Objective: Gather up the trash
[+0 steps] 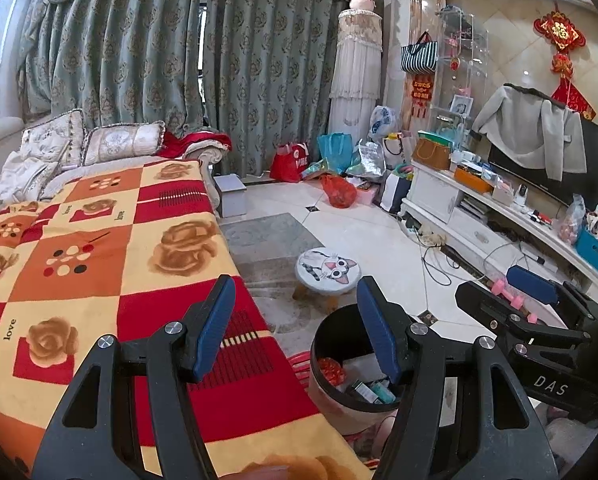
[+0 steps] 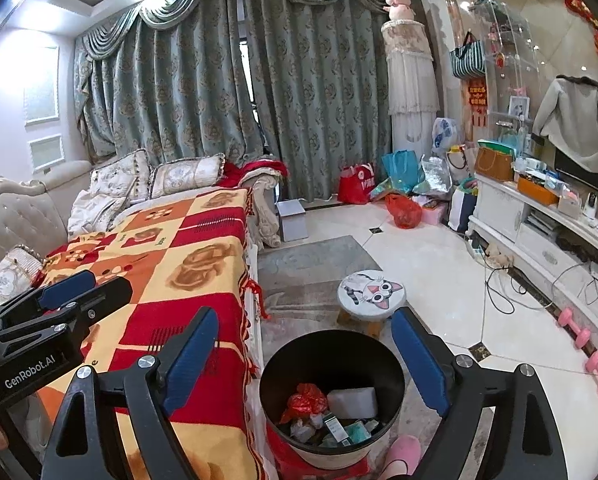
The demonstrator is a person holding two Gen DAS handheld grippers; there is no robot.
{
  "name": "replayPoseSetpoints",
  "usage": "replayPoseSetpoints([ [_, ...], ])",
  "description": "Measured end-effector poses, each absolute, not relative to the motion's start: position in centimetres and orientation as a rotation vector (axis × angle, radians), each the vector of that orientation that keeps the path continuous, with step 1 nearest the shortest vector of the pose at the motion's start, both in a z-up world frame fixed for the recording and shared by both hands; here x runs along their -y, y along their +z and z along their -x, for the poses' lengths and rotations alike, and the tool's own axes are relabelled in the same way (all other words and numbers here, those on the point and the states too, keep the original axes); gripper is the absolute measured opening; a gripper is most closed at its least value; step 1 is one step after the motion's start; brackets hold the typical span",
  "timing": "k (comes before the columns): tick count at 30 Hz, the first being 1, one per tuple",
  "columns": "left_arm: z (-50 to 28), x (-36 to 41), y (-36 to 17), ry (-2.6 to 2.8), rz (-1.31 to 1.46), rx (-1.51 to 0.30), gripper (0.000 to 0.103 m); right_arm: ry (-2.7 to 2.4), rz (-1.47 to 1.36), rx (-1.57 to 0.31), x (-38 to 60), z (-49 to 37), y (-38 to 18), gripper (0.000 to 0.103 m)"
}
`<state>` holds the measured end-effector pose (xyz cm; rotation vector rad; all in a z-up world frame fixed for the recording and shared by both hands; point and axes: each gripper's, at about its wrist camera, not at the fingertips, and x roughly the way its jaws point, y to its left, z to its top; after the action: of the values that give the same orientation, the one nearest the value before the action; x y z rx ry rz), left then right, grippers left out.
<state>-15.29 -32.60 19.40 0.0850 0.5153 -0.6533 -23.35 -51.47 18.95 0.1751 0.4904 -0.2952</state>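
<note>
Both tongs, the left gripper [image 1: 295,328] and the right gripper [image 2: 305,360], hang spread and empty over the black bin [image 2: 331,354] of wrappers just below them, so the next sweep should hunt for stray litter.

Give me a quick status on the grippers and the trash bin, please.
Left gripper and right gripper both open, empty. Trash bin on floor beside sofa, holding red wrapper and small boxes. Cat stool just beyond bin.
</note>
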Motion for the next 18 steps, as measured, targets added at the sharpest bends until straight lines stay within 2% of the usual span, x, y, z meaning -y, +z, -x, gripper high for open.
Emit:
replayPoseSetpoints([
  [18,15.57,33.07,19.58,-0.666,-0.087,-0.521,0.062,-0.290,-0.170,-0.501,51.48,23.06,19.05,0.089],
])
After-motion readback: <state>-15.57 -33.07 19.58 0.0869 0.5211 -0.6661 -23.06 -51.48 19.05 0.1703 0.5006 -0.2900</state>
